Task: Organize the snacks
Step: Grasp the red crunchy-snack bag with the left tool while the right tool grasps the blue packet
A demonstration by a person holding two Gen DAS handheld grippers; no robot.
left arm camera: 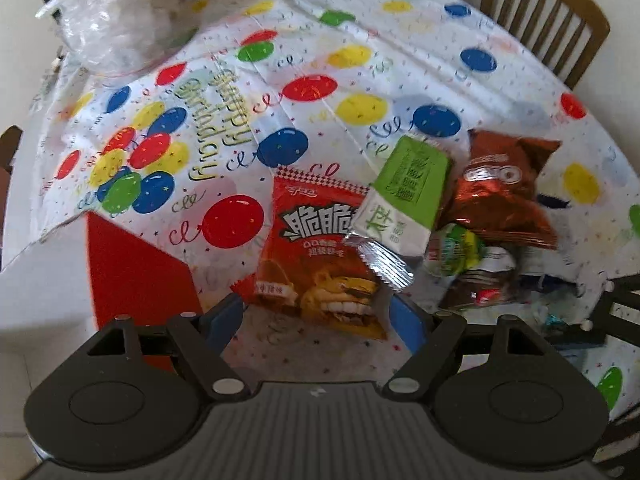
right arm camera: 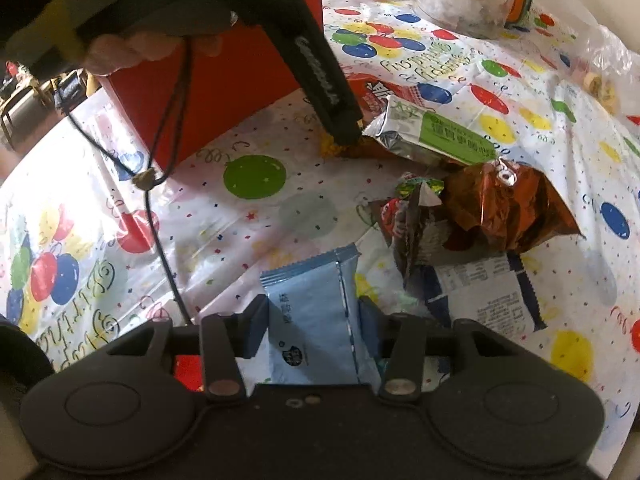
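With the right gripper clamped on a blue packet and the left gripper spread open over an orange bag, the green packet and brown bag lay loose on the surface beside the red box, so most sorting seemed undone.

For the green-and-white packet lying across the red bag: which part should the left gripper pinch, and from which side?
Probably the crimped silver end seal nearest the left gripper, approached from the camera side. The green-and-white packet lies tilted over the red bag, so that flat, thin end sticks out towards the open fingers, away from the brown foil bag.
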